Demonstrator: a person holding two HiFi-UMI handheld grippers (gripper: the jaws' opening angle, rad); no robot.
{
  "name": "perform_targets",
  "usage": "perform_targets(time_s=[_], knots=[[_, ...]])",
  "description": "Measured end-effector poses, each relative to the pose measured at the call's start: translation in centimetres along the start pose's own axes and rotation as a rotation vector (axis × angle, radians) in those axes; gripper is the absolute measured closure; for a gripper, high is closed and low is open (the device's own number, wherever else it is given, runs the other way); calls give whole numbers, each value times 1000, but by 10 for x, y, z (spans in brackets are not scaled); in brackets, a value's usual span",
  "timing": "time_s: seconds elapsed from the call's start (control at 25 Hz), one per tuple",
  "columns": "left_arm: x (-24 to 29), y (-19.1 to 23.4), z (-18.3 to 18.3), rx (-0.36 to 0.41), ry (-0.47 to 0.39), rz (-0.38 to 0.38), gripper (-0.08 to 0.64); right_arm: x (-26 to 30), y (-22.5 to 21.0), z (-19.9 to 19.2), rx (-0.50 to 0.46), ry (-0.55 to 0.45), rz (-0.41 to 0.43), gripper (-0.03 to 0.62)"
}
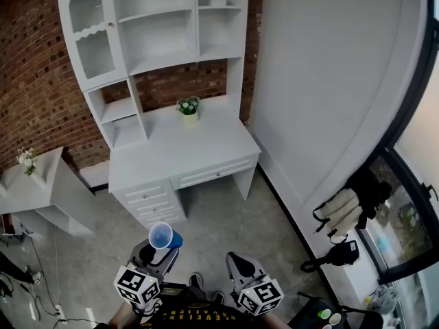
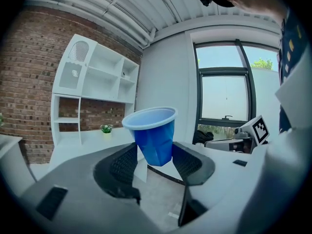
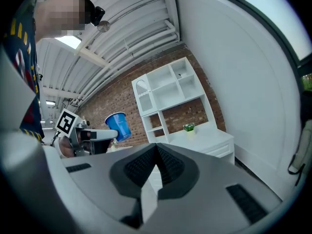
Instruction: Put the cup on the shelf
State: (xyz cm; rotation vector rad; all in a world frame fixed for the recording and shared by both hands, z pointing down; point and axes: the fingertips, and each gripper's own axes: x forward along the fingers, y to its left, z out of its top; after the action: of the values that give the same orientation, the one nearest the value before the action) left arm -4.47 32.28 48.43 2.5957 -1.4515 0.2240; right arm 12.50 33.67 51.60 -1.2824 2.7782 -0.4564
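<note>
left gripper point(image 2: 155, 164) raised, clamped on upright cup point(image 2: 152, 134)

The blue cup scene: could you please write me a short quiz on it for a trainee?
1. True or false: the left hand-held gripper grips the blue cup, mouth upward.
2. What stands on the white desk below the shelf? A) a small potted plant B) a laptop C) a lamp
3. Fill in: the right hand-held gripper has its jaws ____, with nothing between them.
Key: 1 true; 2 A; 3 shut.
</note>
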Motion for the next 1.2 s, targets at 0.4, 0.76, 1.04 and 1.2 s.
perform_targets(time_s=[0.4,0.76,1.04,1.2], knots=[[74,46,18,2,-9,-44,333,63,-44,17,-3,5,-26,600],[137,135,50,1,-40,-84,333,160,-76,42,-39,14,-78,600],[160,190,52,-35,-39,-108,333,221,-79,49,-40,32,-90,600],[168,215,51,-61,-44,-101,333,241,-85,50,-42,54,-110,600]])
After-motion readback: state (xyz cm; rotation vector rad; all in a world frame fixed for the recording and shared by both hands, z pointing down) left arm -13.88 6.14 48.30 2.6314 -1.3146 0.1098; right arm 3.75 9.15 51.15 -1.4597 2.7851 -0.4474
